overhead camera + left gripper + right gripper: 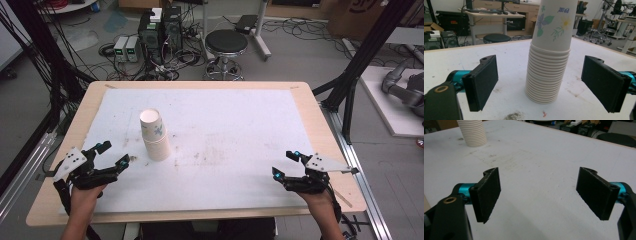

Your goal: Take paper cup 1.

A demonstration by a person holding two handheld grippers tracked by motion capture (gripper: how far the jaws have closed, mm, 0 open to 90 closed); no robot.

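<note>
At the left, the left gripper [114, 154] is released, its flat black ribbed pads spread wide just short of the stack of paper cups [155, 134]. The stack stands upright on the white, scuffed table [240, 125] (rims ridged, top cup printed with flowers). At the right, well apart, the right gripper [283, 164] gapes over bare table.

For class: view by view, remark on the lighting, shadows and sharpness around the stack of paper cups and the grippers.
High view: even overhead light, the stack of paper cups casts almost no shadow and the picture is slightly soft. Left gripper view: the stack is sharp, the room behind blurs slightly. Right gripper view: soft shadow on the table beneath the open right gripper; far background hazy.
</note>
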